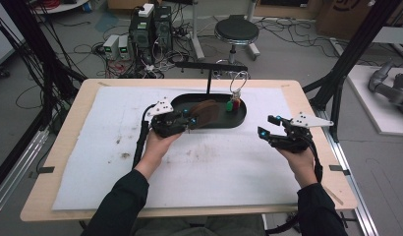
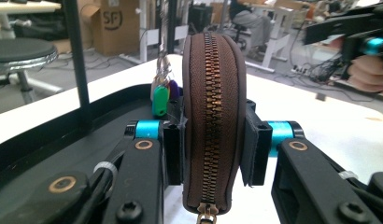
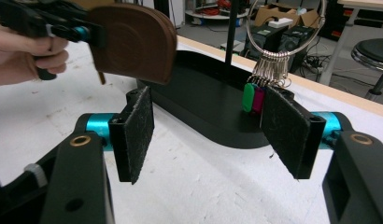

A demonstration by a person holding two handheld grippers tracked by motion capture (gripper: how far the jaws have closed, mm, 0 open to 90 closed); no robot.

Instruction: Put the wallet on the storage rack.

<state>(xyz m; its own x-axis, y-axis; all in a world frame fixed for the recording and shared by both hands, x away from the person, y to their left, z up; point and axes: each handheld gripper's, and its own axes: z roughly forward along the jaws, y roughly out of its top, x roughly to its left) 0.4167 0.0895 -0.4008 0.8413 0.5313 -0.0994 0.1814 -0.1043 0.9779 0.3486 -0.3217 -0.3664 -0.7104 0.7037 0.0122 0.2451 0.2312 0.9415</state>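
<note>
My left gripper is shut on a round brown zippered pouch, its pads pressing both flat sides with the zipper edge facing the camera. In the high view the pouch hangs over the near left part of the black oval tray. From the right gripper view the pouch shows at upper left, held above the tray. A large metal ring with coloured key tags hangs from a stand over the tray's right end. My right gripper stands open above the white mat, right of the tray, nothing between its pads.
A black T-shaped stand rises from the tray's back. The white mat covers most of the wooden table. A stool, computers and cables sit on the floor beyond the far edge.
</note>
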